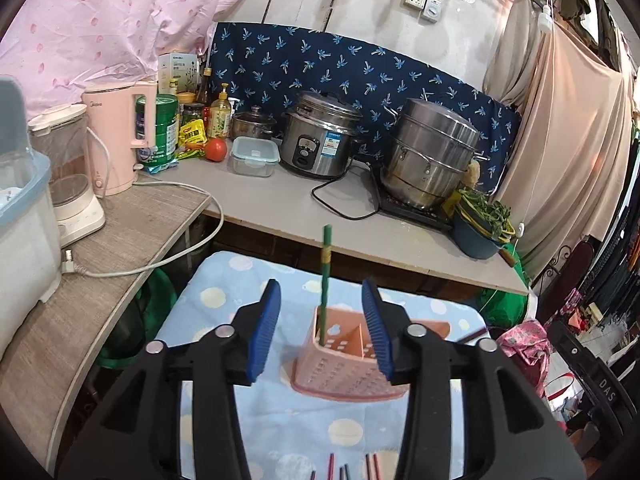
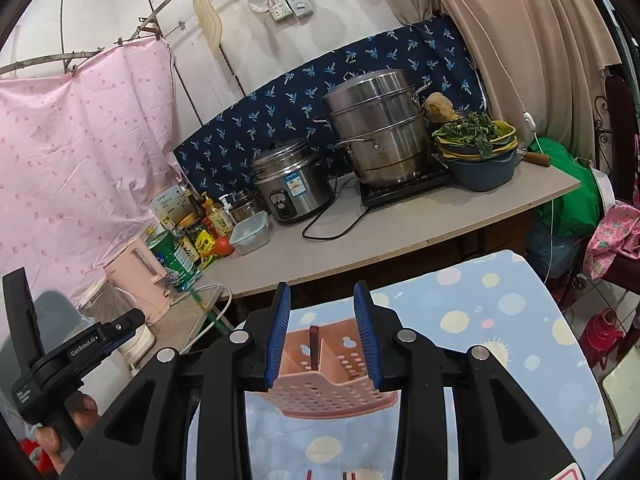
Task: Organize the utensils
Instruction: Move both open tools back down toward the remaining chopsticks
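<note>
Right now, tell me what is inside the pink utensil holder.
One green chopstick stands upright in a compartment of the pink utensil holder. A divider splits it; the compartment bottoms are hidden by its walls.

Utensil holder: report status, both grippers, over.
Left gripper open, empty. Right gripper open, empty. Green chopstick and brown chopstick upright in pink holder. More chopsticks loose on cloth. Path clear.

Your left gripper [image 1: 321, 328] is parted, blue pads [image 1: 264, 332] clear on both sides, nothing between them. Past it, pink perforated holder [image 1: 344, 372] sits on the blue dotted cloth [image 1: 224, 288]. One green chopstick [image 1: 325, 280] stands upright in its left compartment. Loose chopsticks [image 1: 352, 468] lie on the cloth at the bottom edge, ends only.
</note>
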`<state>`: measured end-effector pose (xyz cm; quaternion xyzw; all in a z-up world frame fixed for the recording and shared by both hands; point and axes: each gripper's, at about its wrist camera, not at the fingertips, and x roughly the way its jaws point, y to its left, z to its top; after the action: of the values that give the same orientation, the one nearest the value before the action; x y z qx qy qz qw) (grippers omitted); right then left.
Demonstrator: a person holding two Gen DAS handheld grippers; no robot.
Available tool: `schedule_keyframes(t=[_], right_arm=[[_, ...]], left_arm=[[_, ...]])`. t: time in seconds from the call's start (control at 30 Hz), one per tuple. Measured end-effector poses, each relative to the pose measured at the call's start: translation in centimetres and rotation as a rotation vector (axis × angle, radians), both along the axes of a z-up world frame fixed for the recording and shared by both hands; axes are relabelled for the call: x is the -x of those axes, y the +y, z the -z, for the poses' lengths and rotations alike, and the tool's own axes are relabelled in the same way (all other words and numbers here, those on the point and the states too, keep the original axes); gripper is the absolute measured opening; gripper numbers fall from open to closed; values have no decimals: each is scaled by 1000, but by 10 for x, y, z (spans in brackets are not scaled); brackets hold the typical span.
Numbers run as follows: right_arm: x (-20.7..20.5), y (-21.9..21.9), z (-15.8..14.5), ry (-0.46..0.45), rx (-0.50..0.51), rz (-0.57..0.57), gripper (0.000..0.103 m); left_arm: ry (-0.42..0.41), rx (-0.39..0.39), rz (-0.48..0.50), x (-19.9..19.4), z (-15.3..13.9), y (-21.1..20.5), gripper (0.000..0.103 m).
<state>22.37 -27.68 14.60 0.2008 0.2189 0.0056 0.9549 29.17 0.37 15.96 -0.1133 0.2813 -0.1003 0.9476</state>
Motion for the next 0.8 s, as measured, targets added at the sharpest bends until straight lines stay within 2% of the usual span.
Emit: schedule_keyframes(t=[0.13, 0.27, 0.4, 0.6, 0.8], right_arm=[[34, 8, 10, 35, 24, -30, 35], [70, 14, 29, 85, 45, -44, 35], [104, 22, 60, 163, 59, -65, 35], [147, 30, 116, 299, 76, -83, 35], [175, 39, 163, 399, 87, -104, 35]], left_arm=[[12, -29, 26, 32, 7, 2, 48], [60, -85, 60, 66, 30, -1, 48], [127, -155, 91, 100, 69, -2, 48], [266, -186, 122, 137, 134, 3, 48], [355, -215, 127, 166, 176, 5, 49]])
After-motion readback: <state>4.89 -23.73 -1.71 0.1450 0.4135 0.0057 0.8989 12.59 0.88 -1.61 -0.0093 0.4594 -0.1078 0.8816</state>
